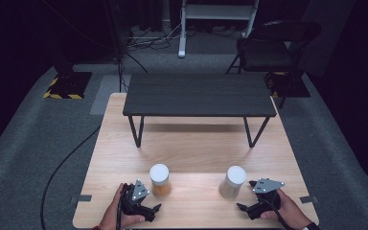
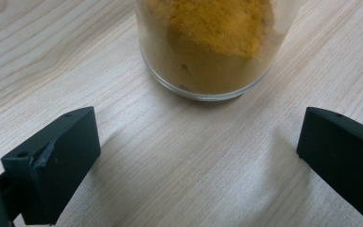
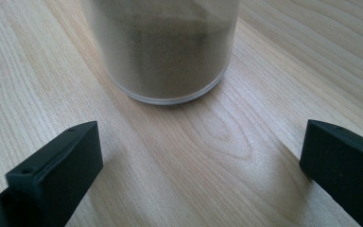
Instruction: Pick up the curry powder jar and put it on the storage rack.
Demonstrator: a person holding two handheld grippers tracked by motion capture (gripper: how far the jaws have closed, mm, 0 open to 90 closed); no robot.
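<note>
A light wooden table (image 1: 191,158) is standing on grey carpet, with the person's hands entering at its near edge. A dark low bench (image 1: 199,95) is sitting across the far half of the tabletop, well apart from both jars. A black folding chair (image 1: 273,45) is standing on the floor beyond the table.

The left gripper (image 1: 151,210) is resting at the near left of the table, with its jaws standing wide apart and gripping nothing. In the left gripper view, the orange-powder jar (image 2: 212,47) is standing upright just ahead of the open jaws, not between them and not touching them. Its white lid (image 1: 159,172) is showing in the high view.

The right gripper (image 1: 243,207) is lying at the near right, with its jaws likewise spread wide and holding nothing. The grey-powder jar (image 3: 163,47) is standing upright just ahead of those jaws, clear of both.
</note>
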